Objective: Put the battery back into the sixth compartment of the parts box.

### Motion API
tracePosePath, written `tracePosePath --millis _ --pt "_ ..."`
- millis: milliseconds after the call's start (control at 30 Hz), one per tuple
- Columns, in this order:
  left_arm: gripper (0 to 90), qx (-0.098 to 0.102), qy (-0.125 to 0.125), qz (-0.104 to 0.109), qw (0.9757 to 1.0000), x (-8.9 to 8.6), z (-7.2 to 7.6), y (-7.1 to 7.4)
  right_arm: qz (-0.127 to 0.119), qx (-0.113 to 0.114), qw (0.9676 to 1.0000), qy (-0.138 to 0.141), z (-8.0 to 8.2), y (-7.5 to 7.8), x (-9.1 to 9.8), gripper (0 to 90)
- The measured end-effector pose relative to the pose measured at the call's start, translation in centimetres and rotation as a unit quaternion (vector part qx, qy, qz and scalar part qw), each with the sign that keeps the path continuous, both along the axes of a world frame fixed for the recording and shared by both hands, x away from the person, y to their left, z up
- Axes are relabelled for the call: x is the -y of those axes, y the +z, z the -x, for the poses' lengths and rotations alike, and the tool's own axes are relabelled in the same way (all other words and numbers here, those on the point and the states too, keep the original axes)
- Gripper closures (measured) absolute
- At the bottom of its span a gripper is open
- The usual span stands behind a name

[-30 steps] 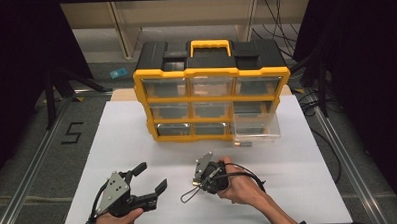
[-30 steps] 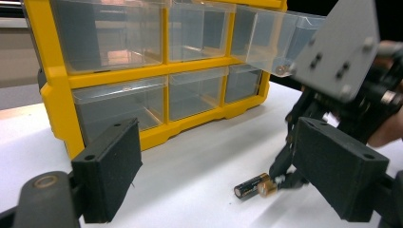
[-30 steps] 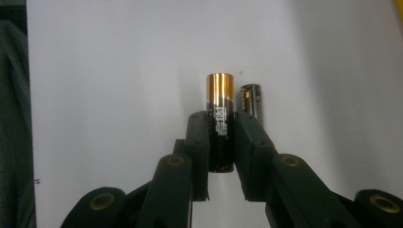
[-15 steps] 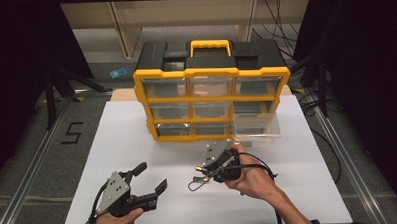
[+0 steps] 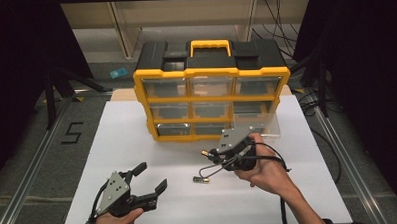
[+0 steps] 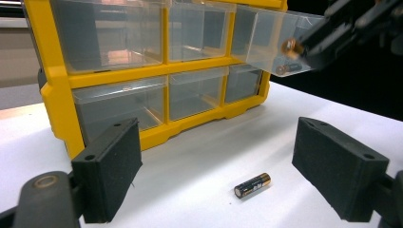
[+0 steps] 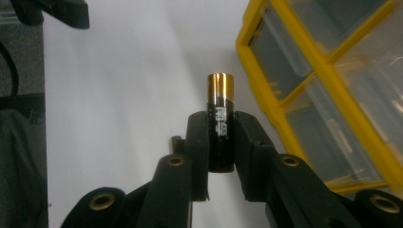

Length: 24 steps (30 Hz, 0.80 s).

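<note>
My right gripper (image 5: pixel 211 154) is shut on a black and gold battery (image 7: pixel 219 124), held above the white table in front of the yellow organizer (image 5: pixel 210 71). The battery's gold end (image 6: pixel 289 47) points toward a clear drawer (image 5: pixel 261 124) pulled out at the organizer's right side, which holds another battery (image 6: pixel 288 68). A second loose battery (image 5: pixel 201 180) lies on the table, also seen between the jaws of my left gripper view as battery (image 6: pixel 252 185). My left gripper (image 5: pixel 150 178) rests near the front left, open and holding nothing.
The organizer has several clear drawers and a black top with a yellow handle (image 5: pixel 209 44). The white table sheet (image 5: pixel 137 144) ends close in front of the hands. A cable (image 5: pixel 278 161) trails from the right gripper.
My right gripper has risen from the table with the battery and moved away from the person, toward the pulled-out drawer. The left gripper has stayed where it was.
</note>
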State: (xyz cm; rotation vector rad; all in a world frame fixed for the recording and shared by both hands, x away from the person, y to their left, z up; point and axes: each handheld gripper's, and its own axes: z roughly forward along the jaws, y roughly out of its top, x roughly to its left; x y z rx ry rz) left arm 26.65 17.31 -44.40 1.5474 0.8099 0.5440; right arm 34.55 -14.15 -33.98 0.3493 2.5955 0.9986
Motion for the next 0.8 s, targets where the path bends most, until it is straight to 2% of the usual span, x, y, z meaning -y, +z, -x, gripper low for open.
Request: tracePosePath --millis 167,433,800 --pt "16.0 0.0 -0.001 0.0 1.0 0.0 0.0 0.0 -0.025 0.01 0.9996 -0.008 0.2 1.6 1.2 76.8" --pt "16.0 0.0 0.0 0.0 1.0 0.0 0.0 0.0 -0.049 0.032 0.9977 -0.033 0.1 3.5 3.3 76.9" --pt "16.1 0.0 0.0 0.001 1.0 0.0 0.0 0.0 -0.078 0.06 0.992 -0.079 -0.2 5.4 6.6 76.8"
